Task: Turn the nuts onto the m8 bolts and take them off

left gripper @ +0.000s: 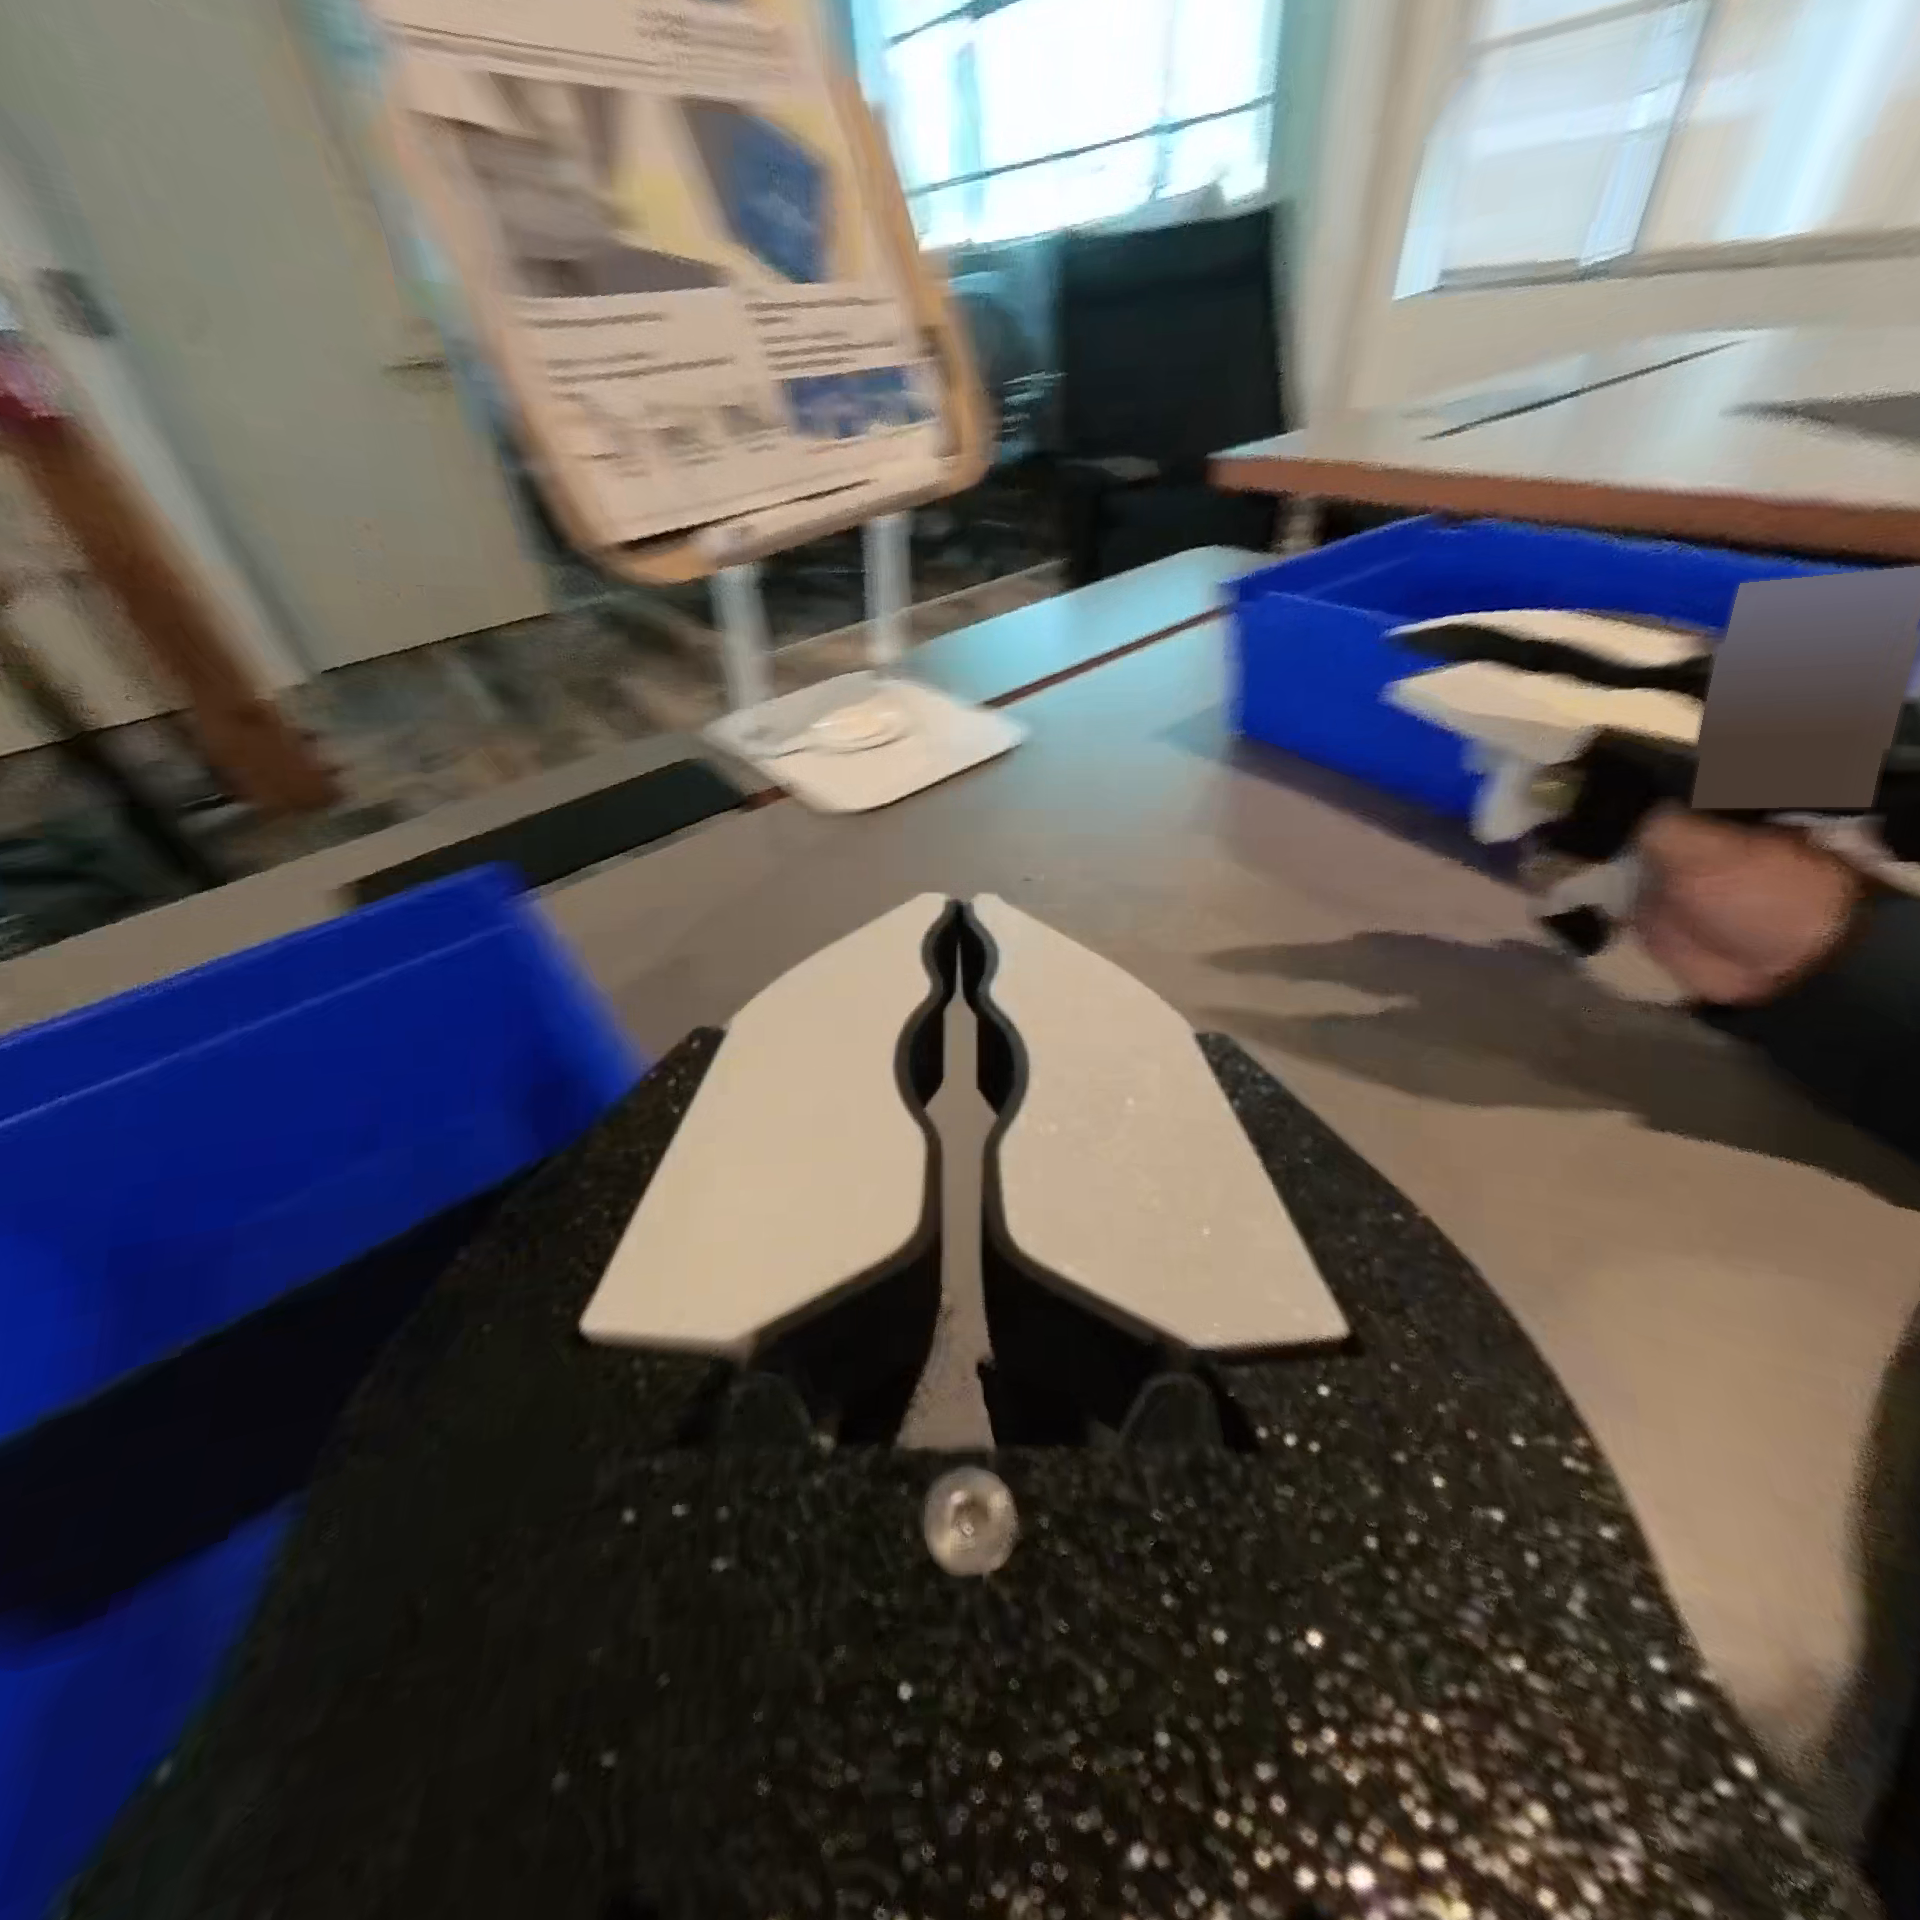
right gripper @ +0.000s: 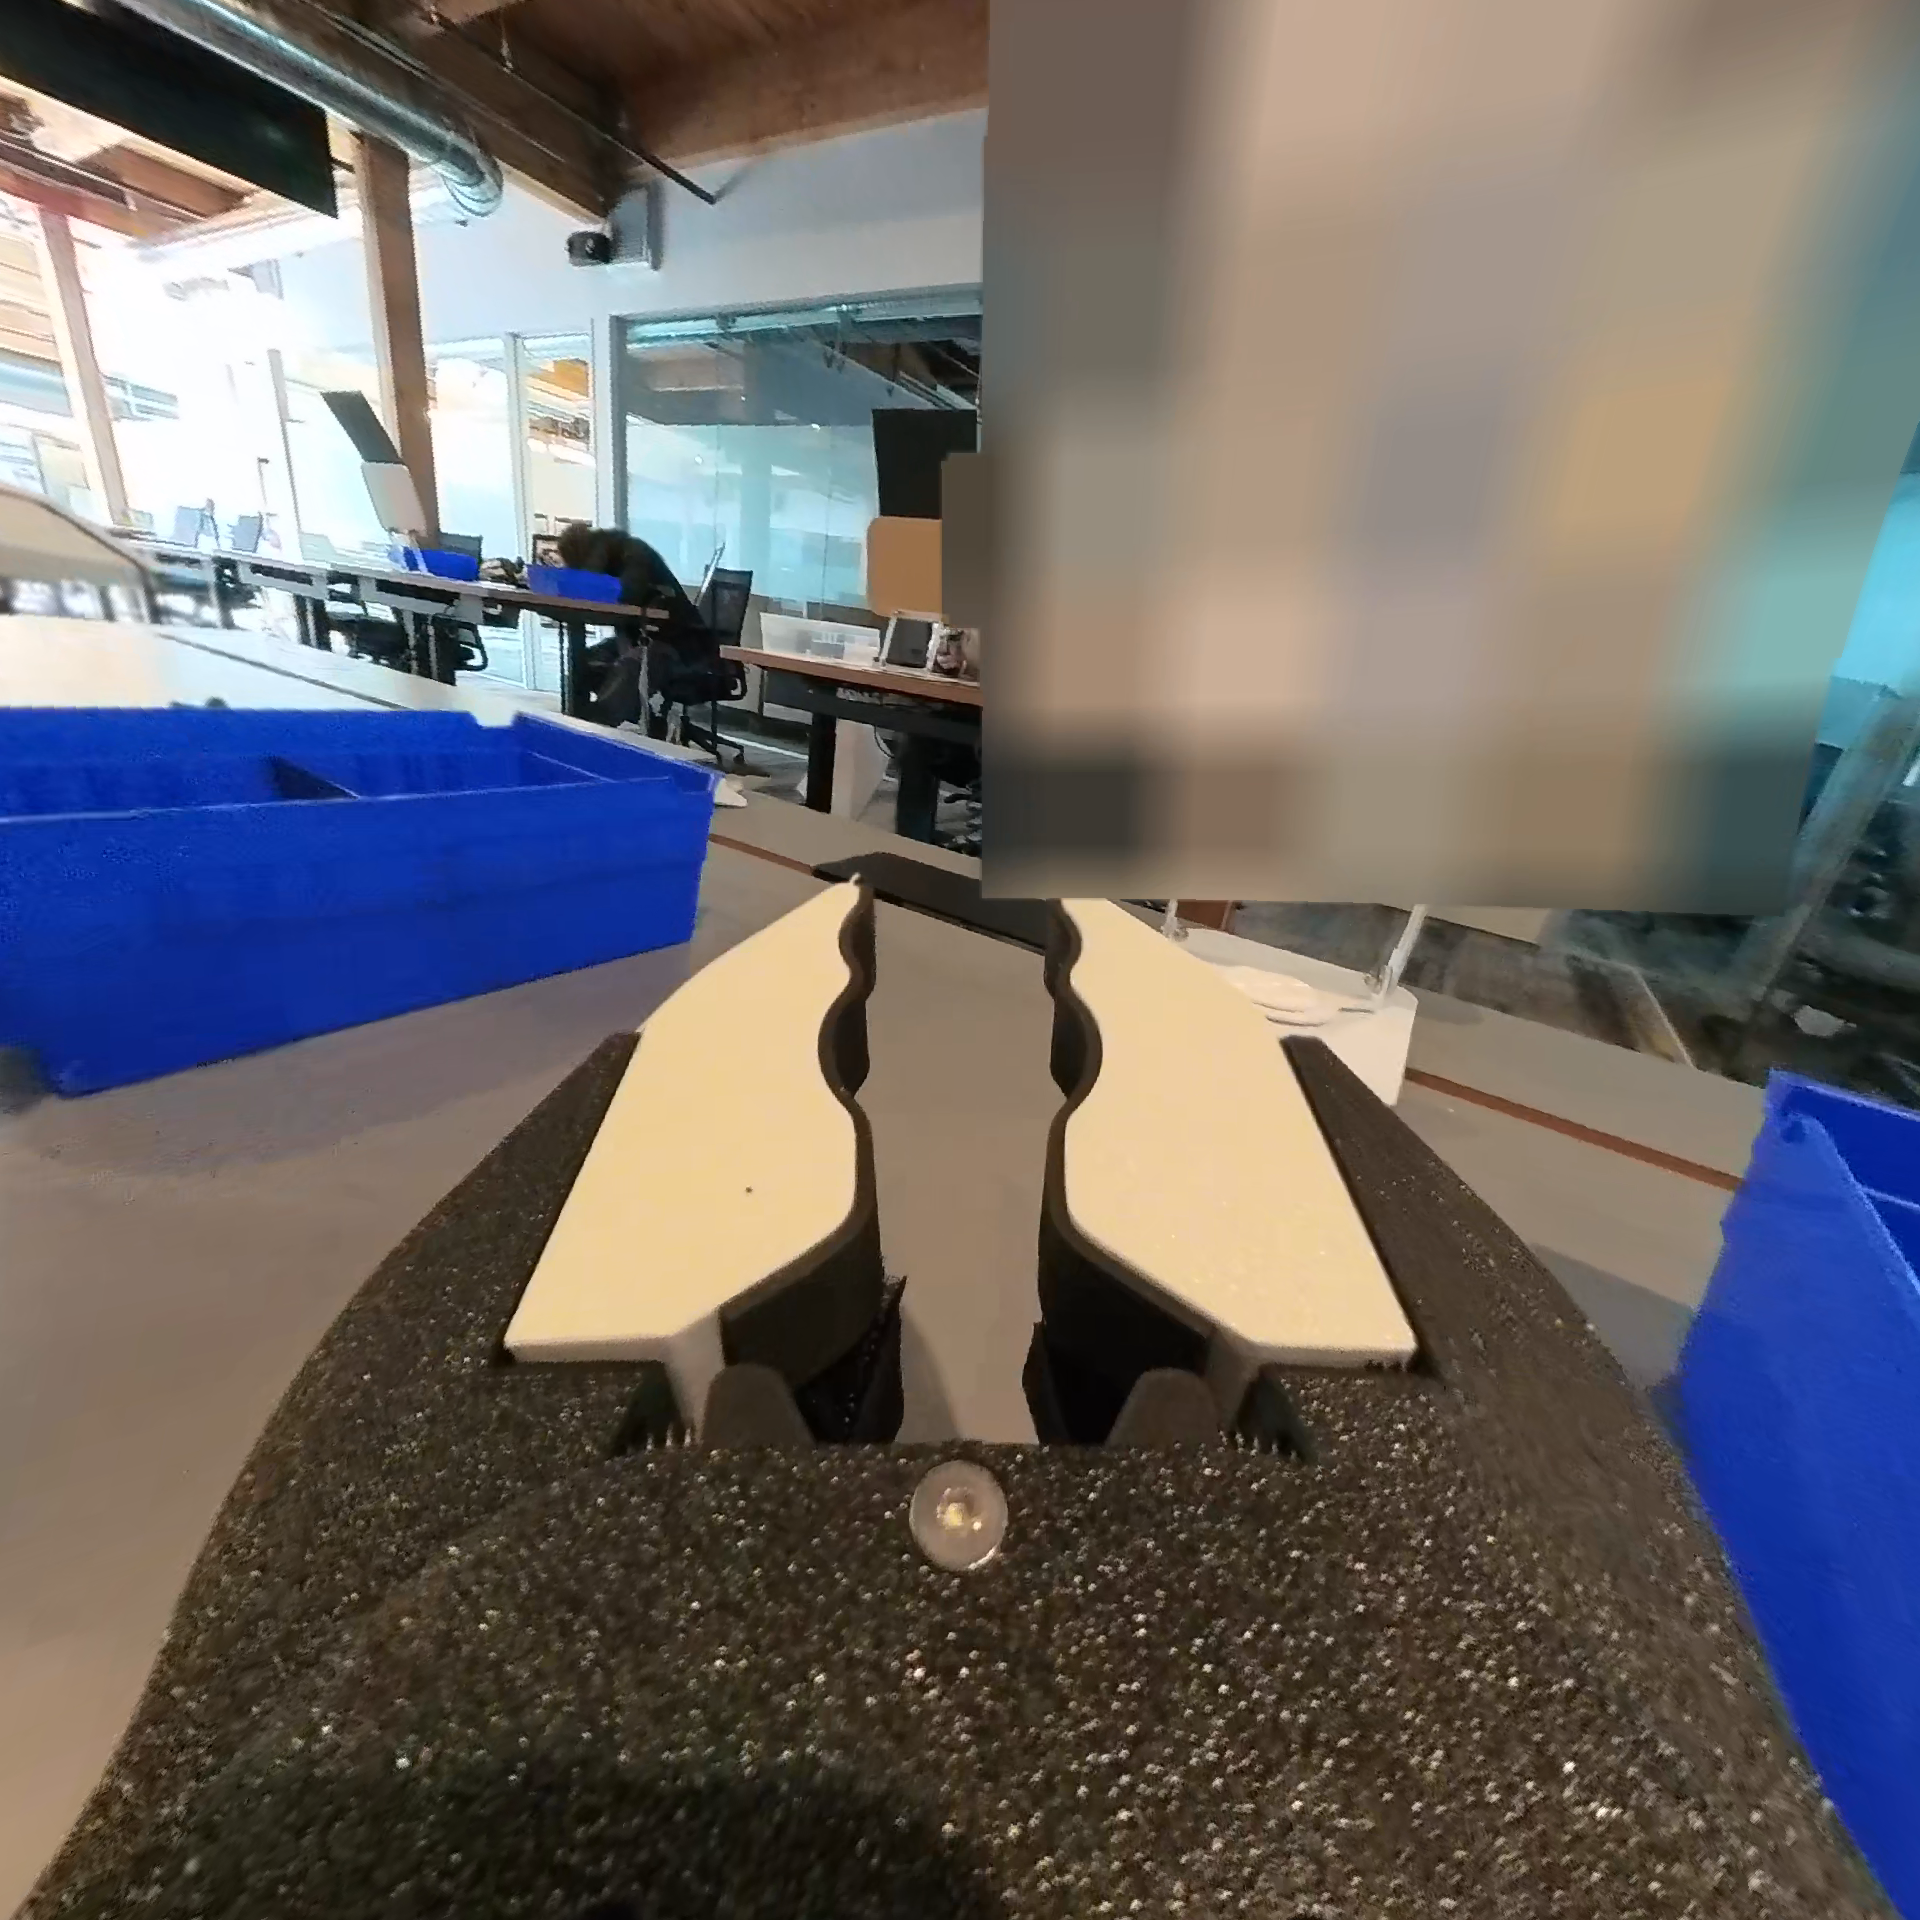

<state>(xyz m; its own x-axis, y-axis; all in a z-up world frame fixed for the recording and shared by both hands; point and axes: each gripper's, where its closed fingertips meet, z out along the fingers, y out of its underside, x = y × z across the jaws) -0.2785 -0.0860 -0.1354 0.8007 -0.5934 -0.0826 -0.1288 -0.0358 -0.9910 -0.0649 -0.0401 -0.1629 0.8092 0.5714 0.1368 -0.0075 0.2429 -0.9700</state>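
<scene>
Left wrist view has the left gripper (left gripper: 961, 914) pinched together on nothing beside a blue bin (left gripper: 260, 1091), the right gripper (right gripper: 956, 914) spread wide and bare, no nuts or bolts showing, so I'd steady both over the bins before reaching in.

Glossy blue plastic bins (right gripper: 343, 904), matt grey tabletop (left gripper: 1039, 831)

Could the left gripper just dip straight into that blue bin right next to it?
Probably yes. The blue bin sits close on the left gripper's left, its top open and nothing between them. But the fingers are shut on nothing, so they would have to open before picking anything up.
</scene>
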